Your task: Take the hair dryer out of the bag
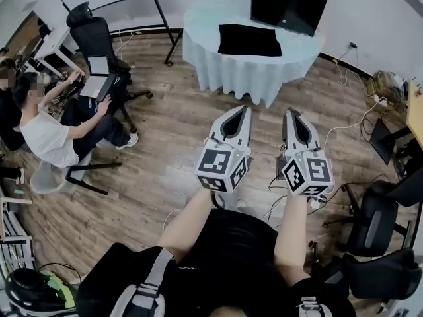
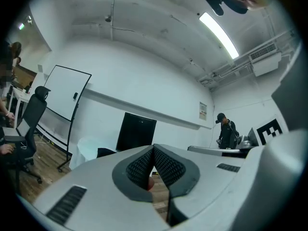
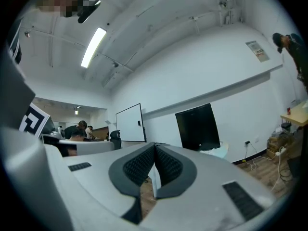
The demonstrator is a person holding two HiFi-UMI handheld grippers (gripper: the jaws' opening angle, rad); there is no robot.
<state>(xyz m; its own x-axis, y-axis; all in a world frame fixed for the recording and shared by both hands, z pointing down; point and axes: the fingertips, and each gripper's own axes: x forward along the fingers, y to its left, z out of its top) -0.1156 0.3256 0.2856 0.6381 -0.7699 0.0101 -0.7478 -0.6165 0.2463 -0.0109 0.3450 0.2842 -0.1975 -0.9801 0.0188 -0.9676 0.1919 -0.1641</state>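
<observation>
Both sets of jaws clenched on nothing, left gripper (image 1: 245, 109) and right gripper (image 1: 291, 111) well short of table (image 1: 228, 78); black bag (image 1: 250, 39) flat on table, hair dryer unseen, presumably inside: likely light, rigid, slick-shelled, best gripped by handle once bag opened.

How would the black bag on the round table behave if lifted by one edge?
The black bag lies flat, so it is probably soft fabric that would sag. It may slide, since the tablecloth looks smooth.
</observation>
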